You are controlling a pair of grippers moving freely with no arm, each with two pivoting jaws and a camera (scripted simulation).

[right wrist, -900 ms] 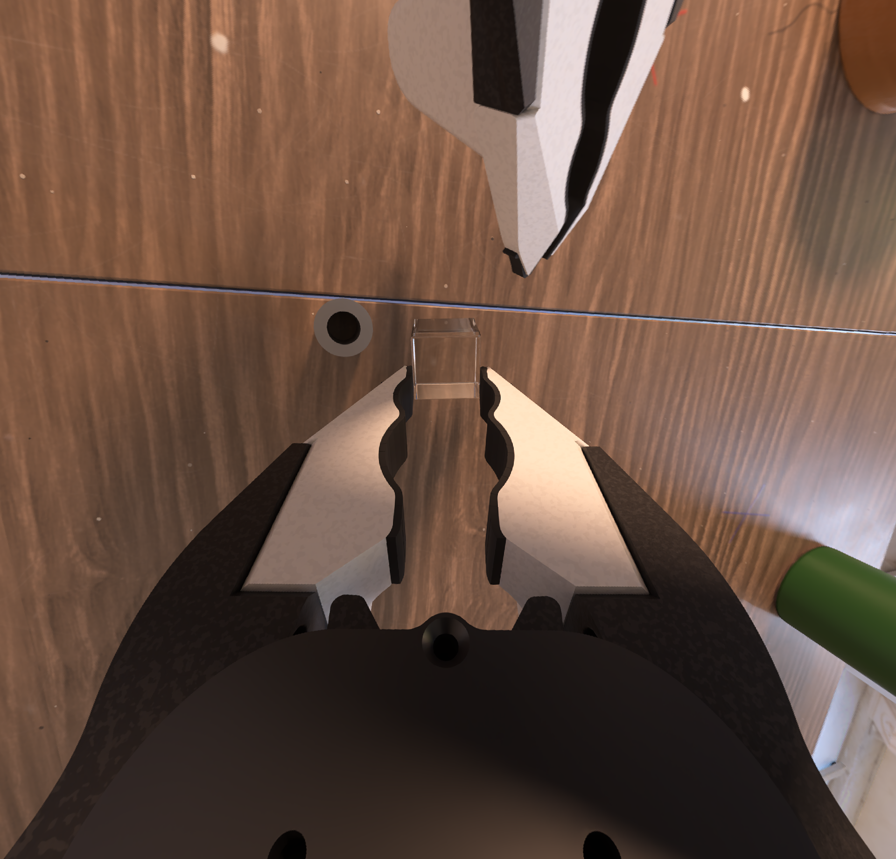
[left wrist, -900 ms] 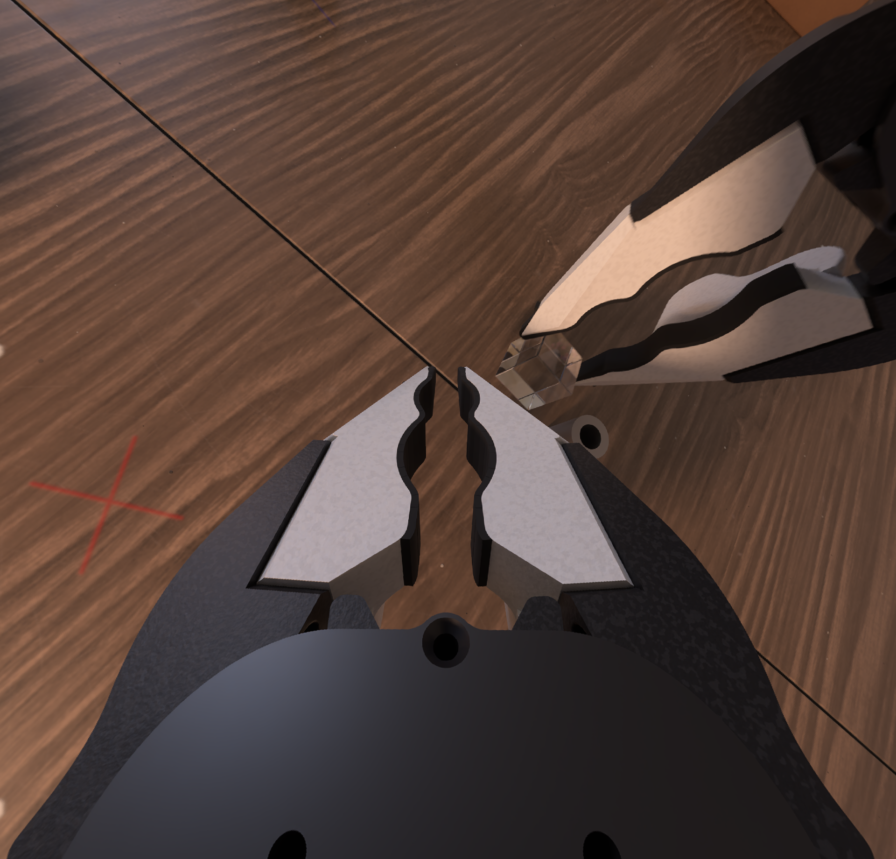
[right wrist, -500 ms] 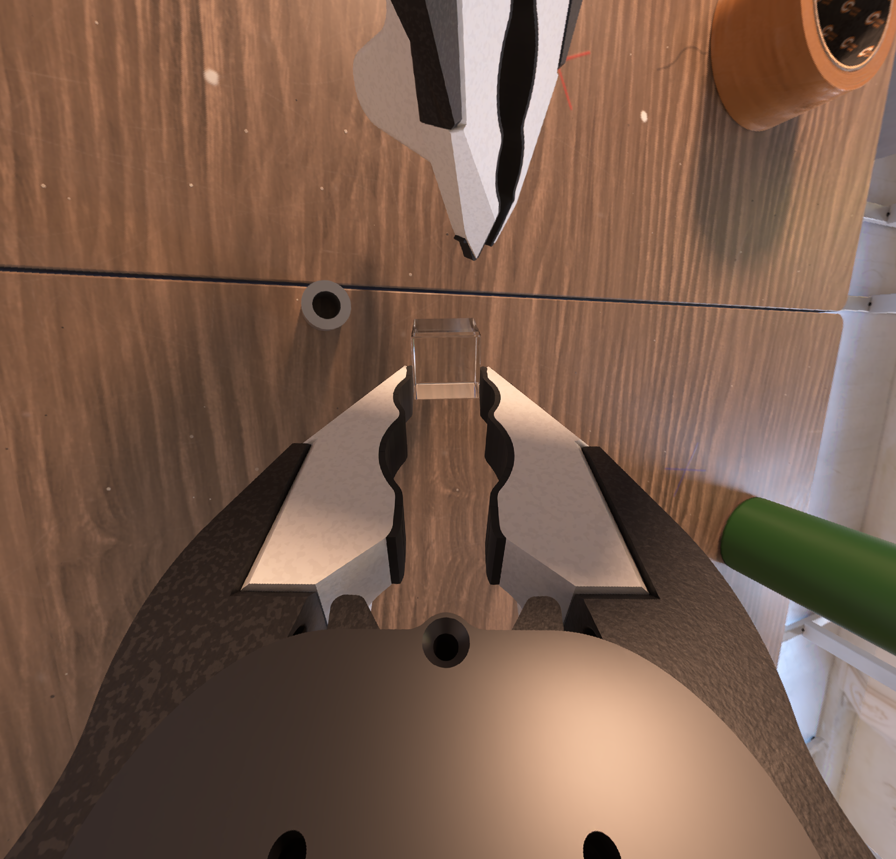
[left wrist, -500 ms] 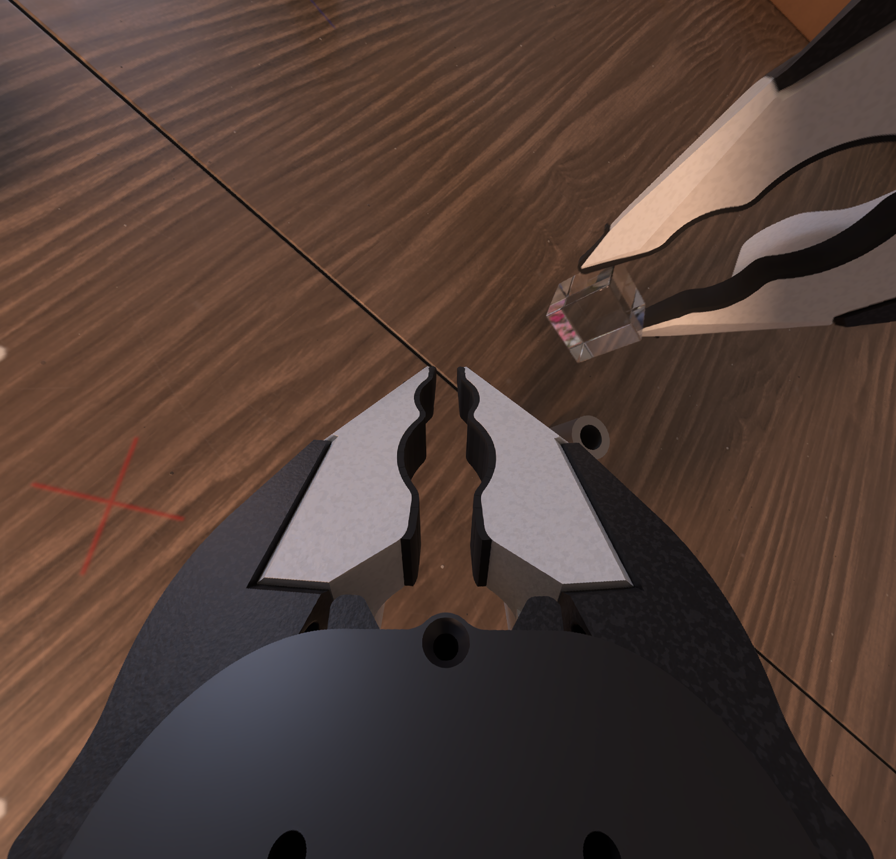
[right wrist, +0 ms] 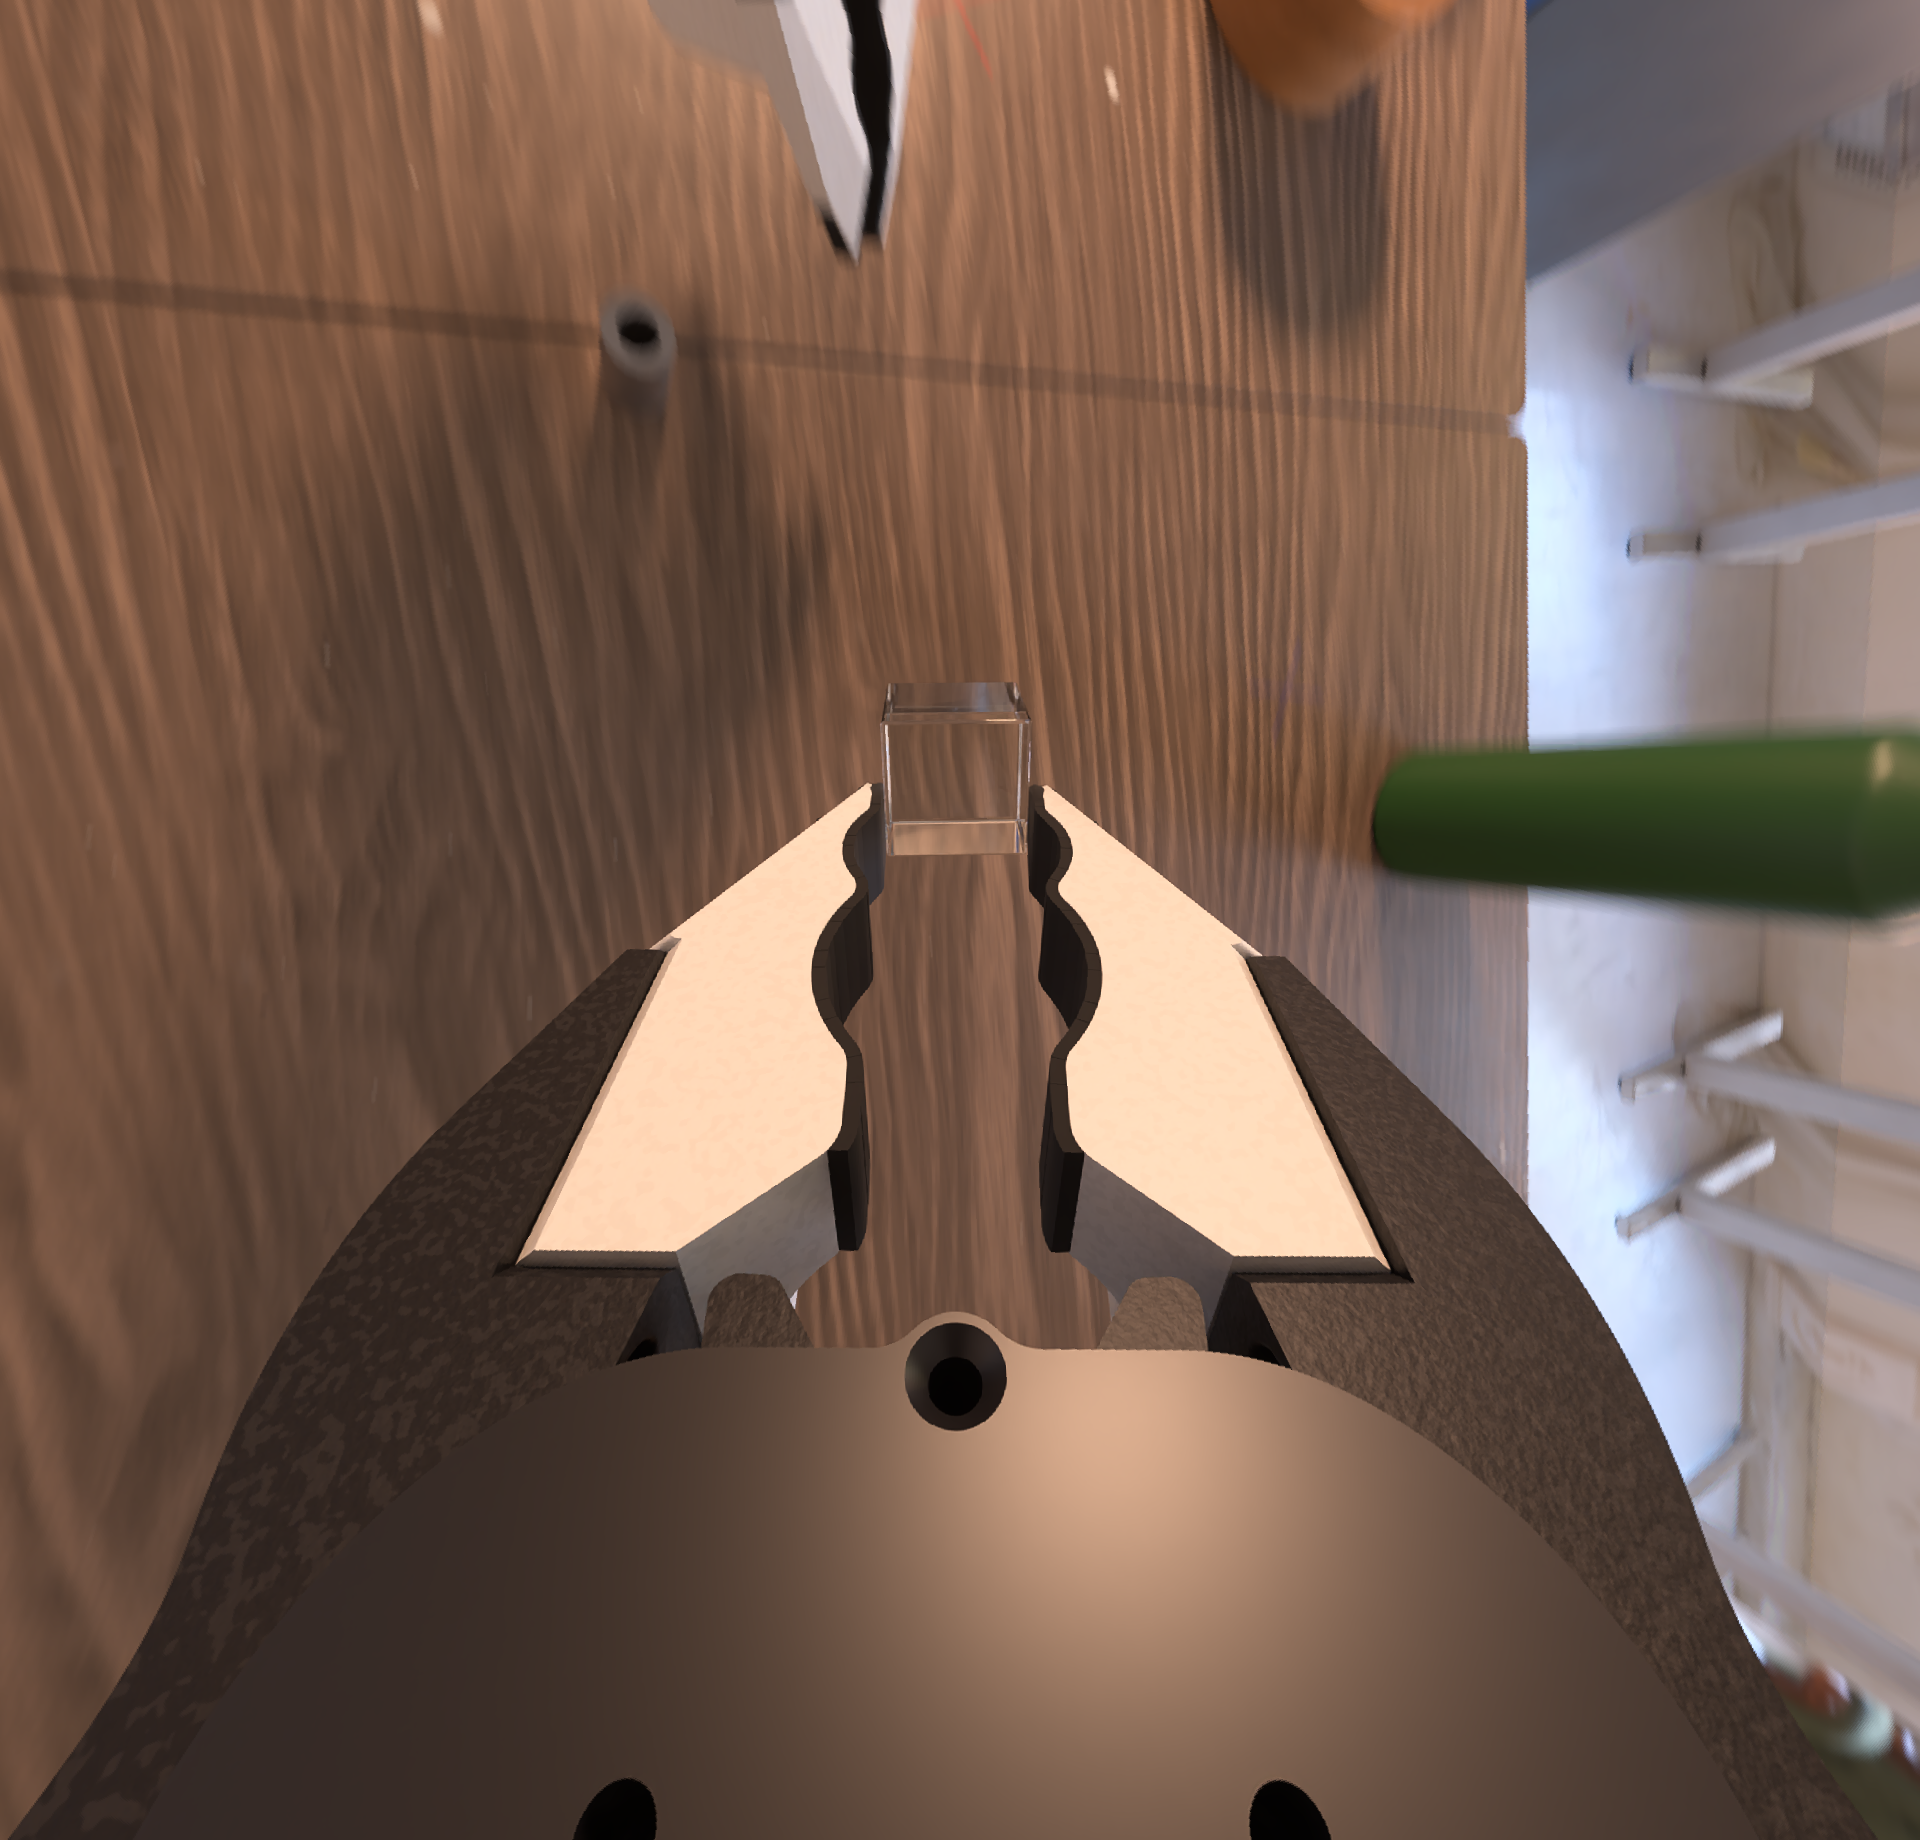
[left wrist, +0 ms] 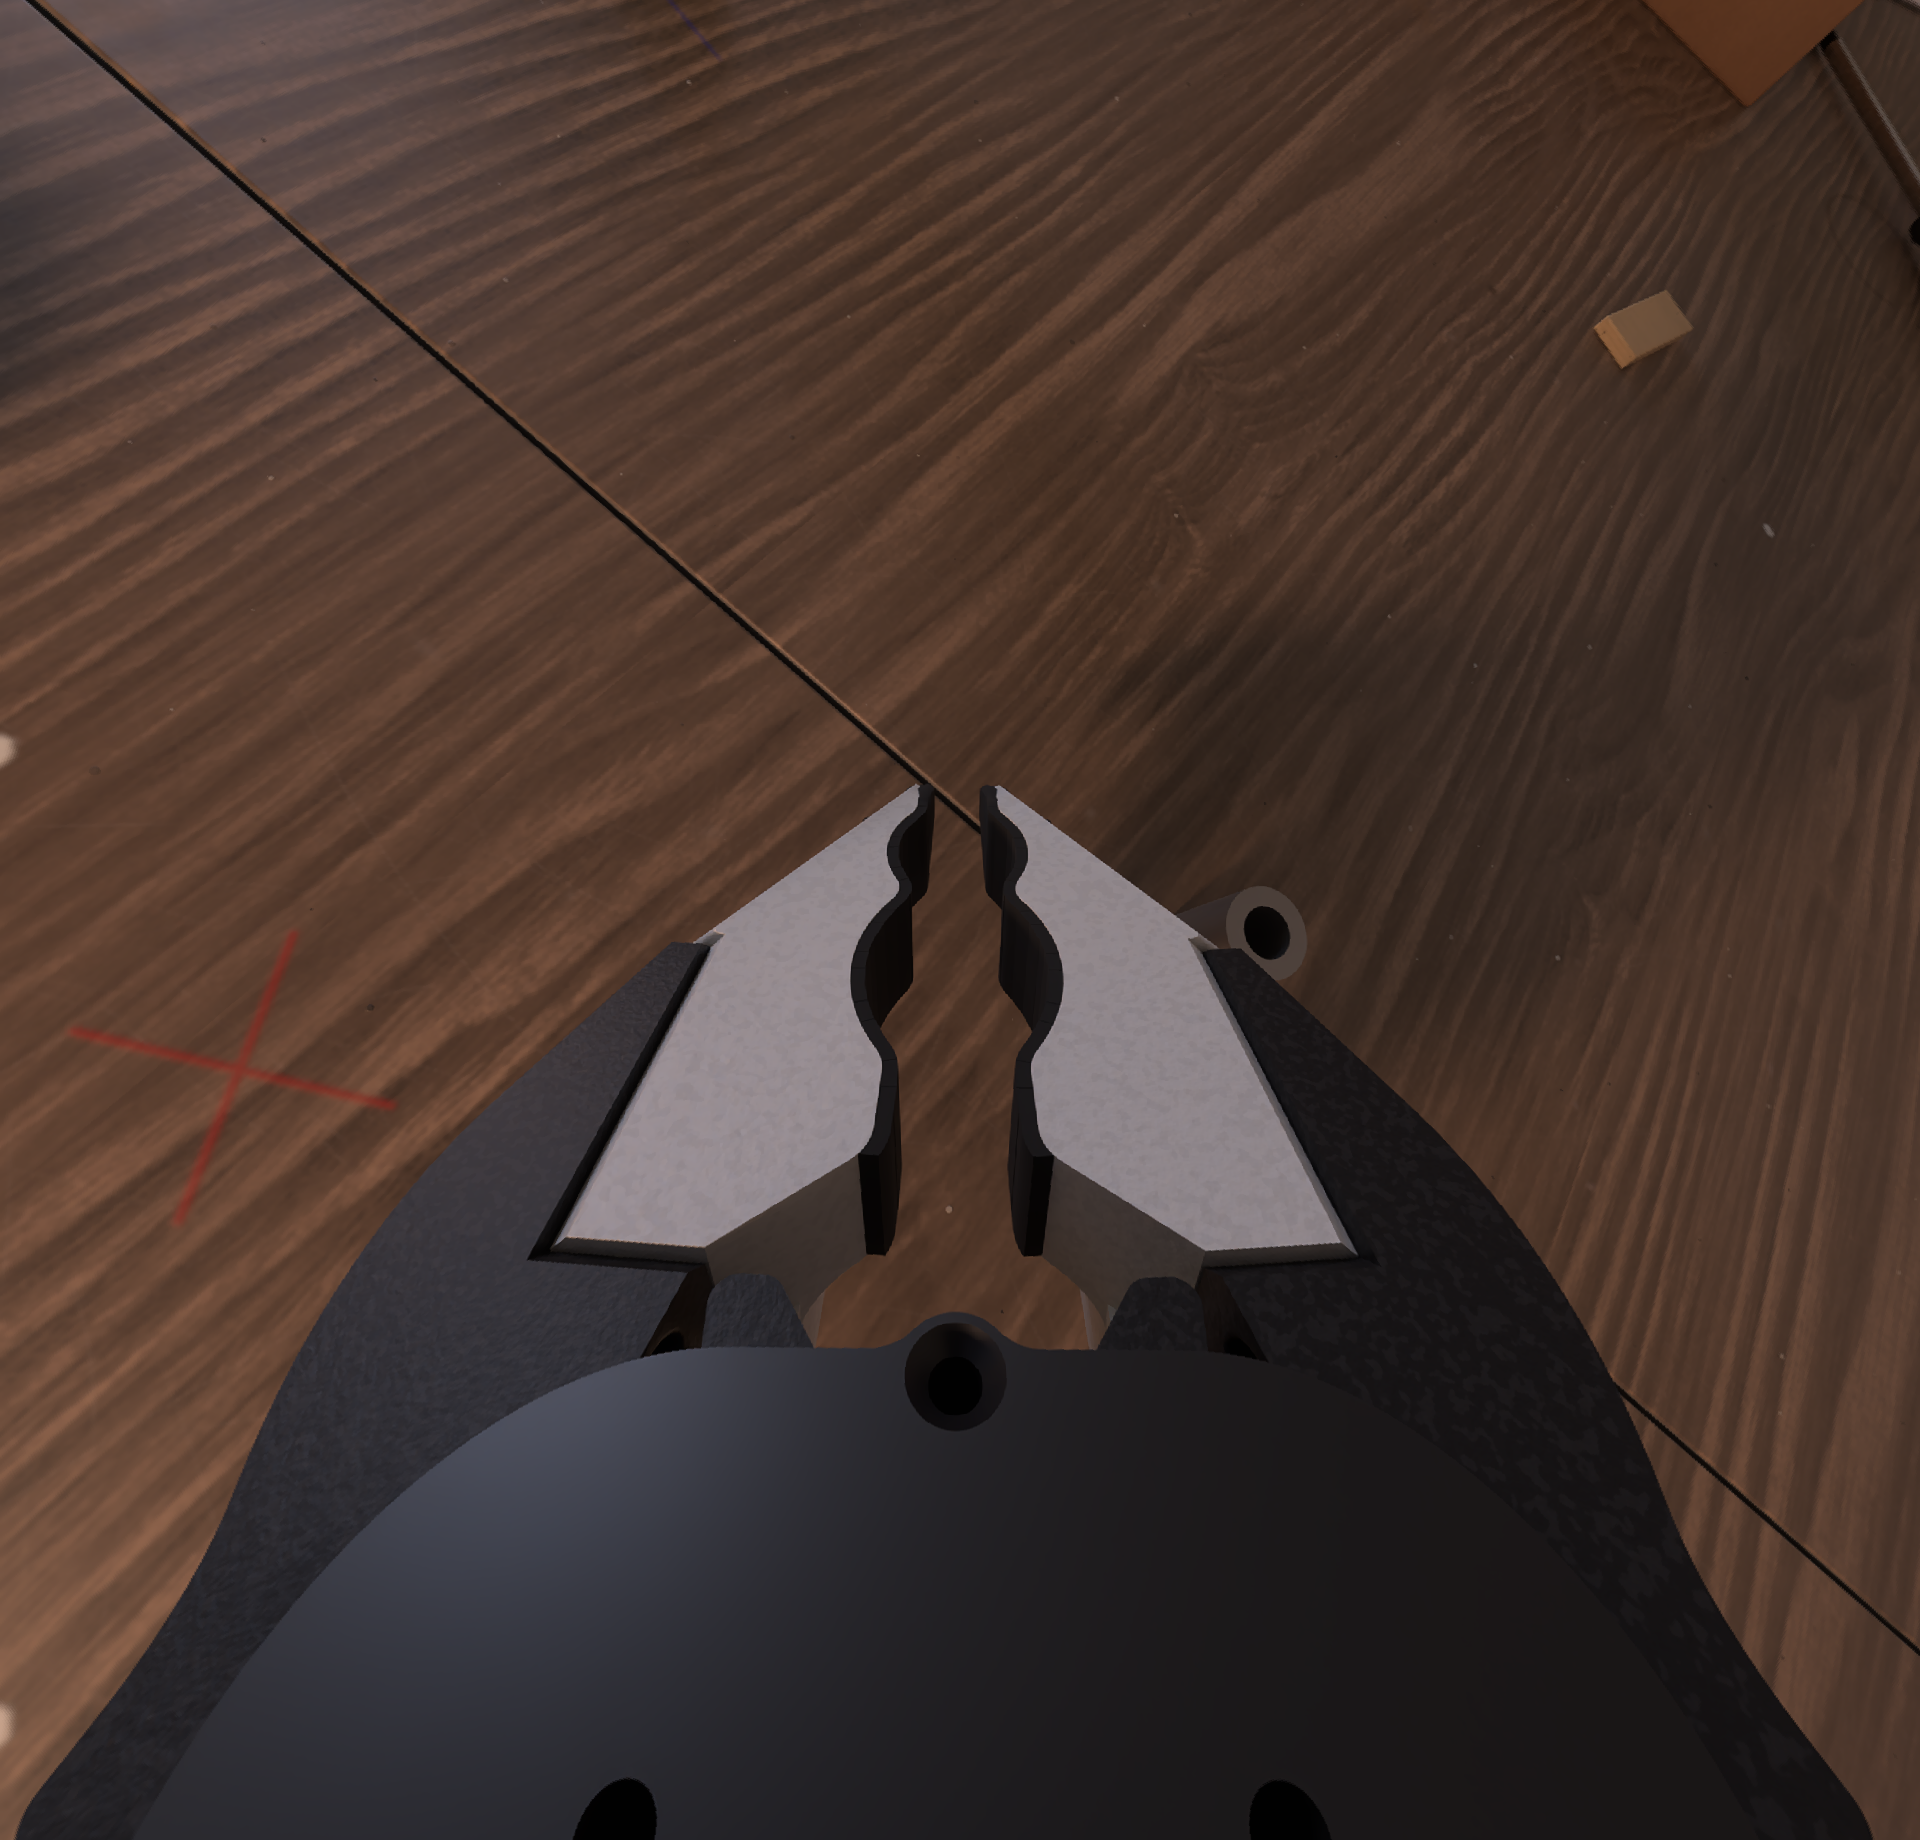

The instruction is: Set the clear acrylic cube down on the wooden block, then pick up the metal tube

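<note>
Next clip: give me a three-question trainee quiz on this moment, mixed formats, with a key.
1. True or false: the right gripper holds the clear acrylic cube at its fingertips.
2. Multiple choice: where is the metal tube? A) on the wooden block B) on the table beside the left gripper C) between the left jaws
3. Fill in: the wooden block carries ____ on top.

Key: 1 true; 2 B; 3 nothing.
</note>
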